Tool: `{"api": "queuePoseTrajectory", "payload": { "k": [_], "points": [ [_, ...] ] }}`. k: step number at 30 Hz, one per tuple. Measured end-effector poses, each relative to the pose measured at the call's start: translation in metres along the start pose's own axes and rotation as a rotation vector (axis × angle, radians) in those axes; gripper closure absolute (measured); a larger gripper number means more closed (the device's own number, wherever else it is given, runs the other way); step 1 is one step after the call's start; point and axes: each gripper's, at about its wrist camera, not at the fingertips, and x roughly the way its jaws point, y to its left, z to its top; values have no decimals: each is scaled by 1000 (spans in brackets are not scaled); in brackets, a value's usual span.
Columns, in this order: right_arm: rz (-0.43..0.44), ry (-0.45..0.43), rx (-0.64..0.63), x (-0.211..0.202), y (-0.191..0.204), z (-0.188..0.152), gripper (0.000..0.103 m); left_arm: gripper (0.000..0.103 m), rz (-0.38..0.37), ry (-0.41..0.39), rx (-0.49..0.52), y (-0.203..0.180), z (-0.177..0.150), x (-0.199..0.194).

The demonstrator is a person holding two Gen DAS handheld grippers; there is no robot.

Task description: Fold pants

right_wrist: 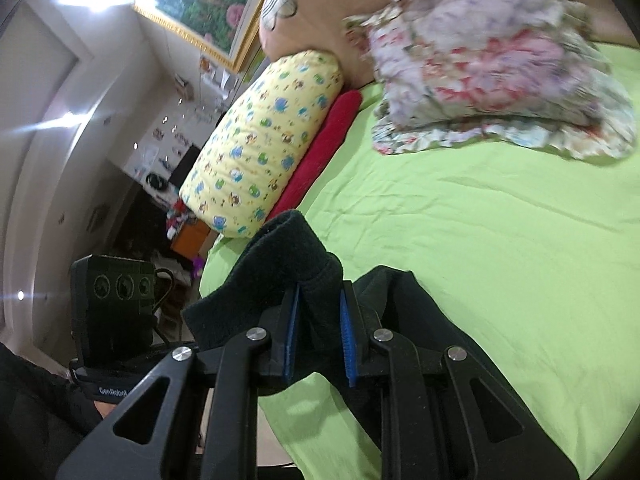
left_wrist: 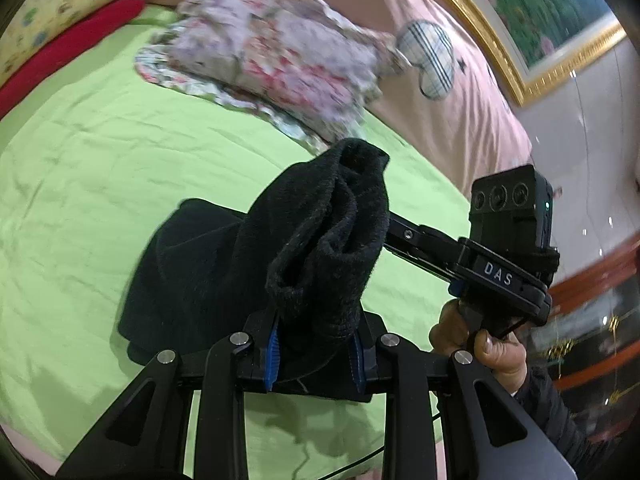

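Black fleece pants [left_wrist: 200,272] lie on a green bed sheet [left_wrist: 100,168]. My left gripper [left_wrist: 314,344] is shut on a bunched edge of the pants and holds it lifted above the sheet. My right gripper [right_wrist: 320,332] is shut on another edge of the pants [right_wrist: 280,256], also raised. The right gripper's body shows in the left wrist view [left_wrist: 500,264], its fingers hidden behind the lifted fabric. The rest of the pants [right_wrist: 420,320] drapes down onto the bed.
A floral folded quilt [left_wrist: 272,48] lies at the far side of the bed. A yellow patterned pillow [right_wrist: 260,144] and a red cloth [right_wrist: 324,148] lie along one edge. A pink quilt [left_wrist: 440,60] and a gold-framed picture [left_wrist: 540,20] stand behind.
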Motion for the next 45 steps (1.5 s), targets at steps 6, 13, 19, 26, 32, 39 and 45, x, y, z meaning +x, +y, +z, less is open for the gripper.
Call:
{"api": "queuePoseTrajectory", "payload": {
  "k": [6,13,19,26,32,39,45],
  "points": [
    [0,-33,37,-28,-16,-20,83,76,-9,60,41,-25,-14,22],
    [1,-59,104,-46,-40,-47,83,76,-2,137,86,-43,-26,50],
    [-10,-62,145,-57,-61,-69,83,76,20,197,123,-54,-38,77],
    [-26,-68,192,-61,-83,-85,83,76,58,233,163,-58,-47,101],
    [-91,-40,217,-60,-95,-91,79,74,98,263,194,-61,-56,115],
    [-142,-81,278,-83,-103,-108,79,54,71,317,246,-69,-70,123],
    [-205,-149,356,-105,-105,-123,76,49,35,349,239,-66,-72,120]
  ]
}}
